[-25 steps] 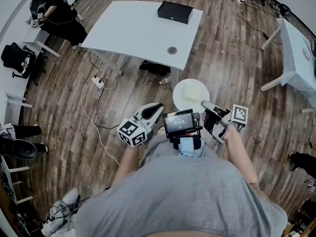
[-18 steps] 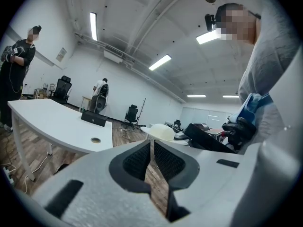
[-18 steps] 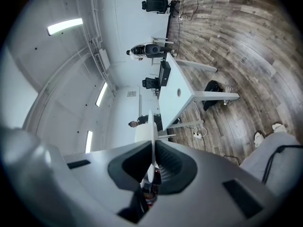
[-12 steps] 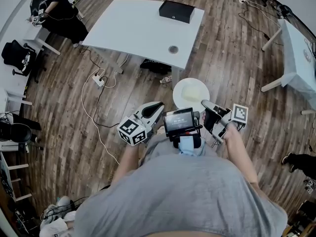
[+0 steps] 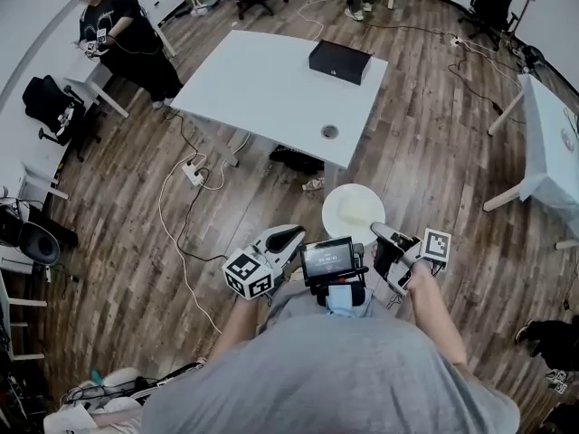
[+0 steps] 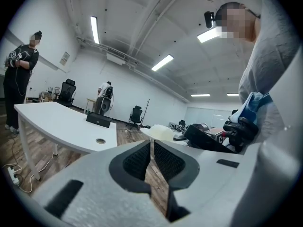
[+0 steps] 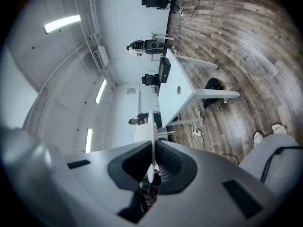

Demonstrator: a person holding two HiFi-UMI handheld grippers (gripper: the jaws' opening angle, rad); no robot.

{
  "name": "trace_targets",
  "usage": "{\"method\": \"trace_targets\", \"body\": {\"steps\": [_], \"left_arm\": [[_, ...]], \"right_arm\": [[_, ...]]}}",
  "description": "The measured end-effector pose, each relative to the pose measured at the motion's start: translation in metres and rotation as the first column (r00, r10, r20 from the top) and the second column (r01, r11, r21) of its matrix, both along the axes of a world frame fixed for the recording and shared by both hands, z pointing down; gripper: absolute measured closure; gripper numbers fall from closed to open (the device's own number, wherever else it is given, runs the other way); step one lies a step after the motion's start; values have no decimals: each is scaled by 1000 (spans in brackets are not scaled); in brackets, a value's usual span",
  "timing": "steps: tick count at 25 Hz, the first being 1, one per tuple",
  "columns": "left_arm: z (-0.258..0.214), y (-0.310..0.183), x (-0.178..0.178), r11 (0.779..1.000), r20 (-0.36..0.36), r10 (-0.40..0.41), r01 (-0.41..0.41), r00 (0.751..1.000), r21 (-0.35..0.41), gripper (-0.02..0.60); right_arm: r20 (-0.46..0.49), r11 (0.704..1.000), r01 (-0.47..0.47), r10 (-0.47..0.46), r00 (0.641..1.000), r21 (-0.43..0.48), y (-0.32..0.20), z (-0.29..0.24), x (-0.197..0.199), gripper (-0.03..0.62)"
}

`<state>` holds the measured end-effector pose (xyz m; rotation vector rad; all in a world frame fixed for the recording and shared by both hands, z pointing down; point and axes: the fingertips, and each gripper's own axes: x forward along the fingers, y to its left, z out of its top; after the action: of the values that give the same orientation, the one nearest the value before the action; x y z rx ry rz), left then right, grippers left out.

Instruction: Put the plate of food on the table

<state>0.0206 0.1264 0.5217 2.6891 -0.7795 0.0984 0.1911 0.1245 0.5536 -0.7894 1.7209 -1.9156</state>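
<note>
The person stands on the wooden floor (image 5: 434,143) in the lower middle of the head view, a gripper in each hand held out in front of the chest. The right gripper (image 5: 379,233) has its jaws pinched on the near rim of the plate (image 5: 335,225); in its own view the white rim runs edge-on straight up between the dark pads. The plate is held level in the air over the floor, just ahead of the person, with a pale heap of food (image 5: 359,209) lying on it. The left gripper (image 5: 291,234) is beside it, apart from the plate, its jaws pressed together with only a thin slit between them and nothing caught there.

The table (image 5: 262,84) fills the upper middle of the frame, well apart from the plate. A black box (image 5: 339,61) sits near its far edge, and a round hole (image 5: 329,132) shows near the close edge. Cables (image 5: 176,215) trail over the floor at the left. A person in black (image 5: 122,30) stands in the upper left corner.
</note>
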Motion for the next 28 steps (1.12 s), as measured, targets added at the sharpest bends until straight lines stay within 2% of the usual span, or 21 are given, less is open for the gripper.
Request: {"method": "trace_targets", "body": {"steps": [7, 18, 23, 28], "left_arm": [[11, 0, -4, 999, -4, -42, 42, 999, -33, 549], [14, -26, -20, 997, -23, -75, 74, 997, -34, 549], [17, -61, -28, 996, -47, -85, 83, 995, -43, 549], [14, -121, -38, 996, -53, -76, 74, 996, -42, 549]], "right_arm": [[6, 1000, 24, -24, 1000, -21, -6, 17, -9, 557], [-9, 998, 65, -65, 998, -14, -40, 20, -30, 557], [-16, 998, 66, -66, 998, -17, -77, 23, -38, 557], [-20, 999, 50, -50, 999, -20, -133, 24, -45, 557]]}}
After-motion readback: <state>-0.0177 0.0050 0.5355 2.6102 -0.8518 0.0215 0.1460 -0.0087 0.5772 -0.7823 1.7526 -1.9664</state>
